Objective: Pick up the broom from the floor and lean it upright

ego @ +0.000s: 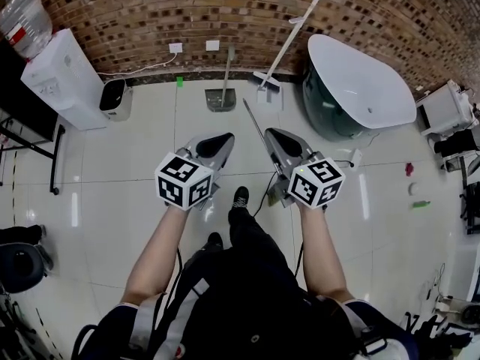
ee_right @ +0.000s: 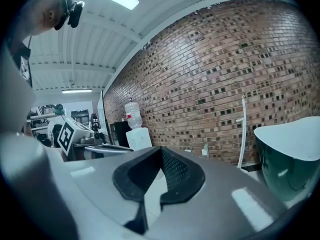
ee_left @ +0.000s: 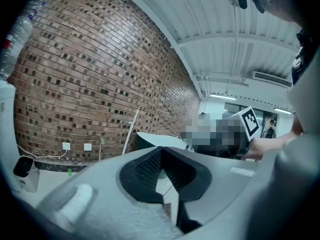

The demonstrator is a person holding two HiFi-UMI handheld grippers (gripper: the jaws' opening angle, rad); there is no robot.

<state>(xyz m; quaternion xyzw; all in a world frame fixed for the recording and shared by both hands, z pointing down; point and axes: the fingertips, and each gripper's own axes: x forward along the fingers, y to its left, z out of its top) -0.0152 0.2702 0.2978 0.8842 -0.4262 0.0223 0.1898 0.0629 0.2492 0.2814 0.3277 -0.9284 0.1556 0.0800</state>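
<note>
Along the far brick wall (ego: 225, 6): white bathtub (ego: 360, 81), water dispenser (ego: 64, 77), upright dustpan (ego: 221, 97). Left gripper (ego: 223, 138) and right gripper (ego: 274, 135) are side by side above the floor tiles, each with fingers closed tip to tip and nothing between. Broom (ego: 253, 121): thin grey handle lying on the tiles, from near the dustpan to behind the right gripper; head hidden.

The tiled floor (ego: 112, 171) carries a white water dispenser (ego: 64, 77) at upper left, with a small white-and-black appliance (ego: 116, 98) just beside it. At top centre are an upright dustpan (ego: 222, 97) and a white long-handled mop (ego: 286, 49) leaning on the brick wall (ego: 225, 6). A bathtub (ego: 360, 88) stands at upper right, and a thin grey pole (ego: 253, 122) lies mid-frame.
</note>
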